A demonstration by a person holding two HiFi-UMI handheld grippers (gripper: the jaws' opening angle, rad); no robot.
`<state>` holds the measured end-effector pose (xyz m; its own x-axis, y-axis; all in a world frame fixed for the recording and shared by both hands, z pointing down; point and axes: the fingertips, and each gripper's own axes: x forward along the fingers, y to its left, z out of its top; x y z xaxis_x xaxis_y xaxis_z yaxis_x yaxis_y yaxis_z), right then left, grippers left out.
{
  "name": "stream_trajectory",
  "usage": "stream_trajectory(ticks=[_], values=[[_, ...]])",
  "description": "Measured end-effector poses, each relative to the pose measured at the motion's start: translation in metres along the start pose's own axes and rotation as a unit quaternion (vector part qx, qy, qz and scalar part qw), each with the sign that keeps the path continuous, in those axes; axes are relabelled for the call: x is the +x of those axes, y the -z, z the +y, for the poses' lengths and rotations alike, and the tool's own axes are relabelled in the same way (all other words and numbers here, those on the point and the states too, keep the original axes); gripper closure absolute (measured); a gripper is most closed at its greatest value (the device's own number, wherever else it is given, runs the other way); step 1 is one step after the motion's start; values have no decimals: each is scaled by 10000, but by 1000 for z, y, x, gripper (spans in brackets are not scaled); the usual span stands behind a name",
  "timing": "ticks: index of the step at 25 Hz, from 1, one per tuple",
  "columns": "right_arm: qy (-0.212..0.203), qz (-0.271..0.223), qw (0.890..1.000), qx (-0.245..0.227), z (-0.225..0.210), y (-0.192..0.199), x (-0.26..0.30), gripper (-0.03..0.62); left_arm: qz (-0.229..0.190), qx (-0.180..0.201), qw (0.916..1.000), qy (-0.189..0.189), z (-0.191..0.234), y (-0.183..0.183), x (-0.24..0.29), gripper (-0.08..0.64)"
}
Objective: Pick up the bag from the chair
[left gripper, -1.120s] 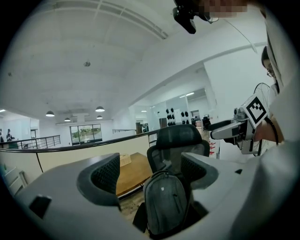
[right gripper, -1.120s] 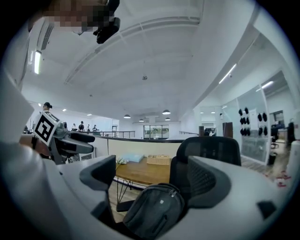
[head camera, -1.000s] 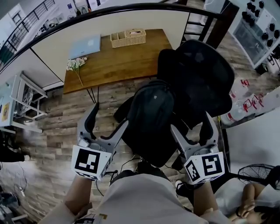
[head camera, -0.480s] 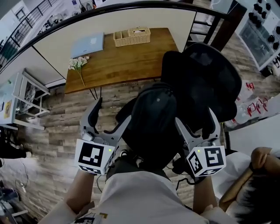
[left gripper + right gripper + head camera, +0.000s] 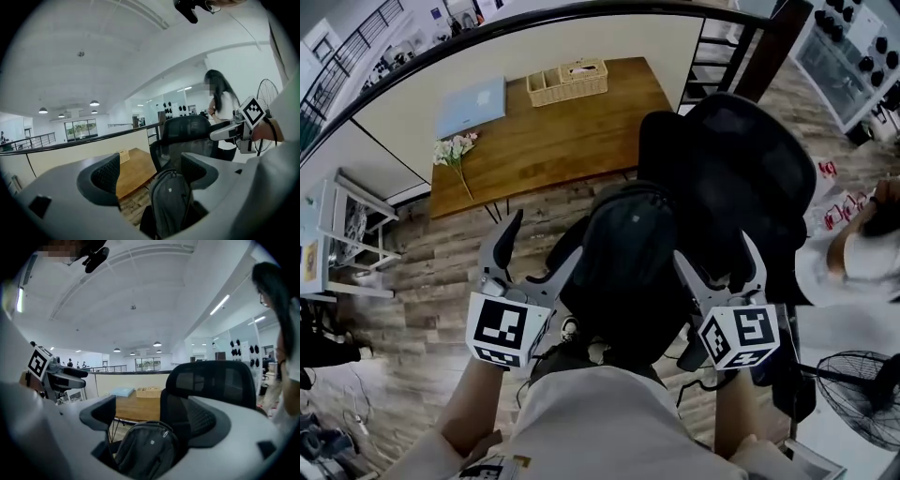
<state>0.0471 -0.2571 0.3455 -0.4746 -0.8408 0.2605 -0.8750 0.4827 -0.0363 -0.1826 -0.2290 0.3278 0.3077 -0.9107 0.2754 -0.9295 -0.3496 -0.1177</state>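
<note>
1. Grey plastic, at the left: the left gripper has its jaws spread wide with nothing between them. It is held just beside the bag's left flank and appears clear of the fabric. Its own view looks past both pads onto the bag's face.
2. Centre: the bag, a dark grey backpack, stands upright on the seat of the chair and leans against the mesh backrest. A carry loop arches over its top.
3. Right of centre: the right gripper also has its jaws fully apart and is empty. It sits just beside the bag's right flank, mirroring the left one.
4. Far right: a person stands near the chair, close to the path of a lift.
5. Judged technique: the body looks too broad and soft for one jaw span, so a bite on a flank would likely slip.
   - Bring one gripper up to the carry loop and close on the strap itself.
   - Let the other gripper steady the lower side.
   - Lift straight up before drawing the bag away, so that it clears the backrest and armrests without swinging toward the person.
</note>
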Motion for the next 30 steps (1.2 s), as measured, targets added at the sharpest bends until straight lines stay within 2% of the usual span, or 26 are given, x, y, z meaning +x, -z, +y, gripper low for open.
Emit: stream_trajectory(ticks=[8,16,20,25,30], values=[[366,460,9981,165,-16,33,40,114,326,-34,9985,447,17,29,47,169],[588,1006,9923,427,-41,94,80,114,812,-185,9929,846,14,83,106,170],[664,1291,9879,539,-51,130,99,114,1080,-346,9888,970,12,119,134,170],[742,1648,9835,111,-60,178,123,114,1596,-391,9803,1094,6,180,169,170],[762,1943,9771,418,-73,236,143,114,1918,-503,9728,1199,-3,232,195,170]])
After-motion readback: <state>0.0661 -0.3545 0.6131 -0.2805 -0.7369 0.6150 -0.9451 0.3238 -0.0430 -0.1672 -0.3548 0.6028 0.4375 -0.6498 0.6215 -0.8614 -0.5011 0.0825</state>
